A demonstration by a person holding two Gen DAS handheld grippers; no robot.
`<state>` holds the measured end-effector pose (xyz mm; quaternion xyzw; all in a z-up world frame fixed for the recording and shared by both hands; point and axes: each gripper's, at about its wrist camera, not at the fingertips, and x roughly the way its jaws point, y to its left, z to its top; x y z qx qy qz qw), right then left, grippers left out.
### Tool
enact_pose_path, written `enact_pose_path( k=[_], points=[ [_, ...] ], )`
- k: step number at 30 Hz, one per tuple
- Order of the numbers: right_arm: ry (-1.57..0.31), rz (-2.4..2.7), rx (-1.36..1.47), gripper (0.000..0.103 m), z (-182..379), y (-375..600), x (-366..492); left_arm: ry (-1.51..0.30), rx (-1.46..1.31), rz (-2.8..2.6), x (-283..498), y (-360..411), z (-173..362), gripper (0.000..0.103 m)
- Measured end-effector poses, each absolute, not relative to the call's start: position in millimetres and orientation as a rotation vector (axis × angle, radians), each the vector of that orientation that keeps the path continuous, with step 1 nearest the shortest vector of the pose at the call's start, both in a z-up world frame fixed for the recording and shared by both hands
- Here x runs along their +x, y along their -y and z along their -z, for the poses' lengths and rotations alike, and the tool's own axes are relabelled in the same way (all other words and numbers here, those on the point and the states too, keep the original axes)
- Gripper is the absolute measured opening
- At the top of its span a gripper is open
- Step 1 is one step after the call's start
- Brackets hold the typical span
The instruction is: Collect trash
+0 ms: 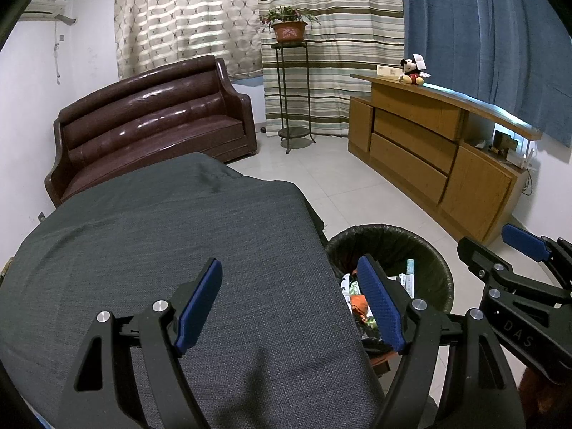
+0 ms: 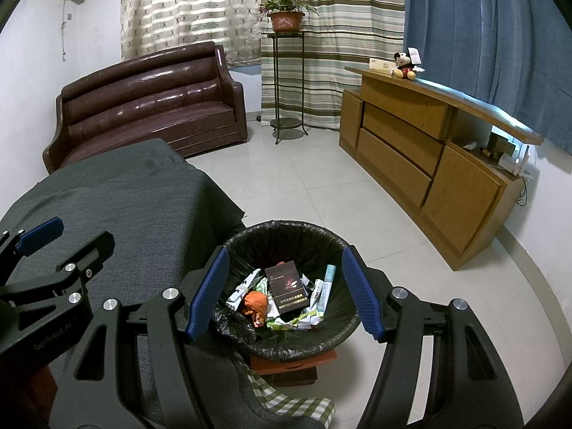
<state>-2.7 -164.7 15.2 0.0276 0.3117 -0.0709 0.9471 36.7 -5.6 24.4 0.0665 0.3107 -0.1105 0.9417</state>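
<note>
1. We see the table (image 1: 171, 236), draped in dark grey cloth, filling the lower left of the left wrist view and the left middle of the right wrist view.
2. A brown leather sofa (image 2: 150, 103) stands behind it in the upper left of the frame, against the white wall and patterned curtains.
3. A wooden cabinet (image 2: 422, 150) runs along the right side under a blue curtain, with a plush toy (image 2: 404, 64) sitting on its top.
4. A potted plant (image 2: 286, 18) rests on a thin metal stand at upper centre.
5. The trash bin (image 2: 246, 246), lined with a black bag, sits on the tiled floor just beside the table's edge, at lower centre of the right wrist view.
6. Our left claw (image 1: 291, 305) hangs over the table's near corner, its blue pads spread wide with nothing between them; one pad overlaps the bin's rim in the picture.
7. Our right claw (image 2: 286, 293) hovers above the bin, also spread apart and empty, its pads framing the bin's mouth.
8. The trash lies inside the bin: a dark cigarette box (image 2: 286, 291) on top at the middle, an orange crumpled wrapper (image 2: 255, 302) to its left, and a pale tube-shaped pack (image 2: 325, 286) to its right, among crumpled white and green paper.
9. A green checked cloth (image 2: 296, 397) peeks out below the bin at the bottom of the frame.
</note>
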Motion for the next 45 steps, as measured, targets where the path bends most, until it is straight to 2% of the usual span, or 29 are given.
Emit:
enact_pose_path(
  k=[26, 39, 45],
  points=[
    [-0.633, 0.143, 0.055, 0.064, -15.6, 162.6, -2.6, -0.627, 0.134, 0.229, 36.4, 3.5, -24.8, 0.076],
    [-0.633, 0.144, 0.055, 0.064, -15.4, 162.0, -2.7, -0.607, 0.125, 0.194, 31.6, 0.7, -26.8, 0.084],
    [-0.634, 0.144, 0.054, 0.064, -15.5, 161.3, -2.6, -0.588, 0.149, 0.200, 27.3, 6.4, -29.0, 0.084]
  ],
)
